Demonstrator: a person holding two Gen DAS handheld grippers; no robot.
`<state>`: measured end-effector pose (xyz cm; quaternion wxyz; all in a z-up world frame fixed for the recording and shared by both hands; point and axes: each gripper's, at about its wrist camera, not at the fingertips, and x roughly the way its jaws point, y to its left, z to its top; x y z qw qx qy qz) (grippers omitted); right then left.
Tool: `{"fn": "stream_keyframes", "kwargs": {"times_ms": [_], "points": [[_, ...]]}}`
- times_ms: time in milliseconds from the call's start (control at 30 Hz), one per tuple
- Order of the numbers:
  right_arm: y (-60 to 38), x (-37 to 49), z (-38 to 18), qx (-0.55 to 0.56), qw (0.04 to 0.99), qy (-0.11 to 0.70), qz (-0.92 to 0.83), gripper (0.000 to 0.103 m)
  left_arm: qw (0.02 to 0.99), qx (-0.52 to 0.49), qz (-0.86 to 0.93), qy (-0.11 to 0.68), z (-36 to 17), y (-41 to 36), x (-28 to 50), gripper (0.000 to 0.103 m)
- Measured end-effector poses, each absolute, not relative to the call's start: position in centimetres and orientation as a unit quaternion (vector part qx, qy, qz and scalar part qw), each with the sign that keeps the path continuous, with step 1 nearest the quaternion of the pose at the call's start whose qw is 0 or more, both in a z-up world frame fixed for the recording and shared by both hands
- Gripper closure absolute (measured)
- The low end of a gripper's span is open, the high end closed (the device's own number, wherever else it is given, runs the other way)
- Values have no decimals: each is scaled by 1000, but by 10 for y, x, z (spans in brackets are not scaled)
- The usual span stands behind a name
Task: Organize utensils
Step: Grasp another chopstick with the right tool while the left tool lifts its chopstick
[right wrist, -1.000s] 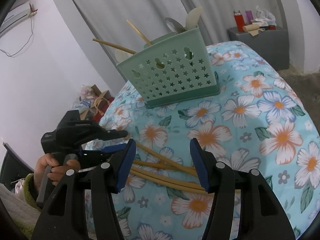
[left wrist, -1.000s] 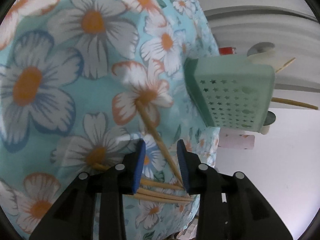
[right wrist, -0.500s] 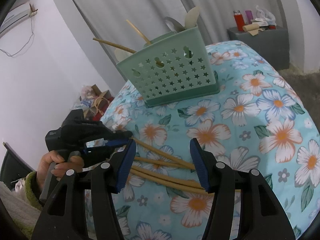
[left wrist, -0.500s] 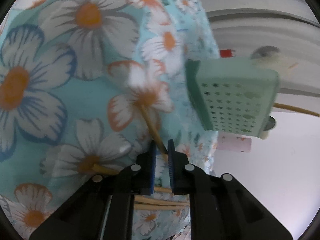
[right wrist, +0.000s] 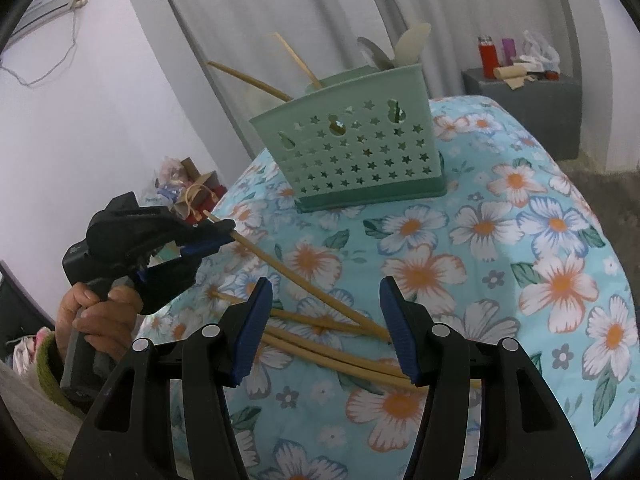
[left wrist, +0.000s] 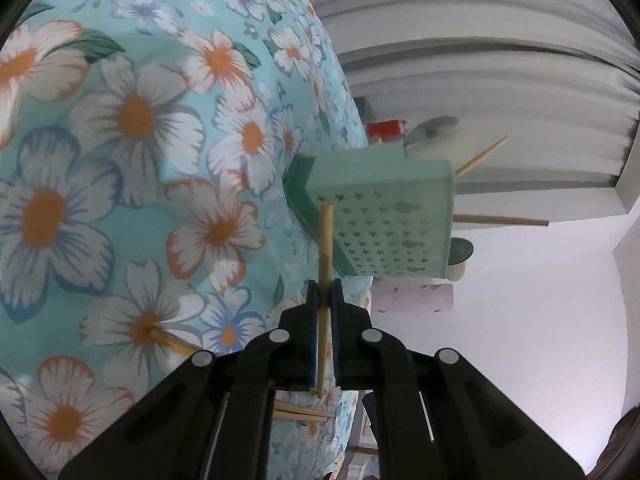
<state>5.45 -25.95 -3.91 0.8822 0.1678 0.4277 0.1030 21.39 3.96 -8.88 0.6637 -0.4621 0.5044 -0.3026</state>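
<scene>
Where left gripper clamps chopstick, lower end hidden

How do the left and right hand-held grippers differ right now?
The left hand-held gripper is shut on one chopstick, its near end lifted off the cloth; the right hand-held gripper is open and holds nothing. The left has just closed; the right hovers over the loose chopsticks. Both have blue pads.

You see a mint-green caddy with star holes standing upright on the floral cloth, with chopsticks and spoons leaning inside. In front of the caddy, loose bamboo chopsticks lie crossed; one chopstick is lifted at one end.
</scene>
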Motion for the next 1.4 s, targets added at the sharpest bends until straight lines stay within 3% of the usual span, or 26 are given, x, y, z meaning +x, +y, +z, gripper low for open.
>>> {"fn": "stream_keyframes", "kwargs": {"times_ms": [533,733,800,933,1033,1400], "points": [[-242,52,-39,134,884,430,123,49,692,-481,-294,451,-69,74,204,98],[-222,53,-40,67,884,438,148,50,696,-490,-291,436,-68,91,203,98],[-212,53,-43,35,883,440,161,53,698,-493,-290,430,-67,92,203,98],[-182,51,-52,-49,873,444,195,74,709,-496,-289,409,-59,105,202,98],[-157,49,-63,-124,860,445,217,82,722,-492,-286,393,-51,114,201,98],[-121,41,-91,-290,823,422,245,82,732,-500,-266,379,-55,135,198,98]]}}
